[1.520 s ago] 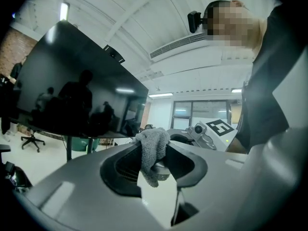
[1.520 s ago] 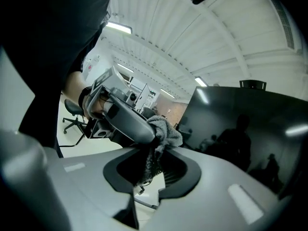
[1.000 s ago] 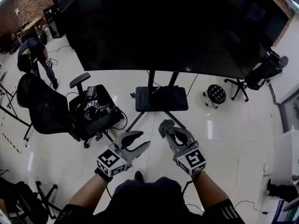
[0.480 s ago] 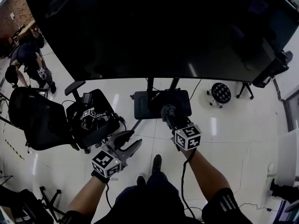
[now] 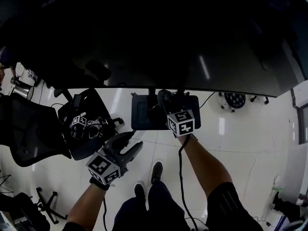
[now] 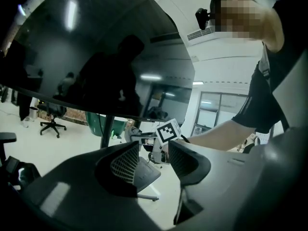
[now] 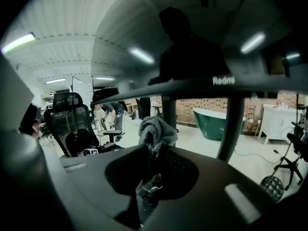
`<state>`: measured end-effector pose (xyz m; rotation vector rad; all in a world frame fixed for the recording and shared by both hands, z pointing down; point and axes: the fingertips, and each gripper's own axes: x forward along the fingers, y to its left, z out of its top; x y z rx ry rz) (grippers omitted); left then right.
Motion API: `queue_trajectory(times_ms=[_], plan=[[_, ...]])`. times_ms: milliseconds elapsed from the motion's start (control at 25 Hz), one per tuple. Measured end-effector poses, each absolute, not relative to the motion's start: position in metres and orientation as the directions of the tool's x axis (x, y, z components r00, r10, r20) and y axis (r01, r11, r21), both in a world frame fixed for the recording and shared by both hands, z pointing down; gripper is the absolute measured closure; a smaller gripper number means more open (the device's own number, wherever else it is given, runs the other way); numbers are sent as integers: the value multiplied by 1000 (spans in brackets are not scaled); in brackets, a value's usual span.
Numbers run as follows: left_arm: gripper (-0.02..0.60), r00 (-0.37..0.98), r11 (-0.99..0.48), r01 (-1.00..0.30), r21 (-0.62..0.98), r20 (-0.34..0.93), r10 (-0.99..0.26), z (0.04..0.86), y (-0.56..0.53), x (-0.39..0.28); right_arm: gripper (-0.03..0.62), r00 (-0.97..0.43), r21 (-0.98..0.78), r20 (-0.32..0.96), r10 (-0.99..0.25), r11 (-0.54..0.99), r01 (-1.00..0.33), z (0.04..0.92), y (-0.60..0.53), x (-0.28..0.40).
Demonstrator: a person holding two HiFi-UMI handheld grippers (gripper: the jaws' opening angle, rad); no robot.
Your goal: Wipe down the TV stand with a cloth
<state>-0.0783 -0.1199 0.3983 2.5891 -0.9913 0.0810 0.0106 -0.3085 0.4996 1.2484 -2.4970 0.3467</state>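
The TV stand's black shelf [image 5: 142,112] sits low under the big dark TV [image 5: 154,37]. My right gripper [image 5: 165,100] hangs over that shelf, shut on a crumpled grey cloth [image 5: 161,95]. In the right gripper view the cloth [image 7: 156,129] sticks out from between the jaws of the right gripper [image 7: 154,153], with the stand's two posts [image 7: 169,114] behind it. My left gripper [image 5: 130,146] hovers over the floor, nearer to me and left of the shelf. Its jaws are opening and nothing is between them; the left gripper [image 6: 154,160] looks towards the shelf [image 6: 147,173].
A black office chair [image 5: 26,129] and a second seat loaded with gear [image 5: 84,129] stand left of the stand. A small round stool [image 5: 235,99] is at the right. A green tub [image 7: 216,121] stands beyond the stand. The person's shoes [image 5: 156,171] are on the white floor.
Both grippers have moved forward and down toward the stand. The right one, still holding the cloth, went from above the floor to over the shelf. The TV fills more of the head view.
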Motion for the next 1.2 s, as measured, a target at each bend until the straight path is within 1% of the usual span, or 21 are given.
queue_trajectory(times_ms=[200,440,600,720,1200], plan=[[367,759,-675,-642,364,177,-626,426,-156,-69,556,-550,-61,401,-733,578,-814,533,-369,-2],[367,774,-681,-624,383,185,-606,448,-172,-57,556,-572,-17,362,-736,608,-794,535,-421,-20],[367,768,-663,-630,403,202,-607,466,-173,-55,556,-537,23,392,-747,592,-806,549,-437,-24],[367,765,-653,-635,412,220,-605,479,-173,-55,556,-517,17,417,-748,575,-818,565,-443,-22],[367,751,-615,-653,442,269,-603,519,-168,-56,557,-520,-15,505,-689,595,-803,643,-458,-18]])
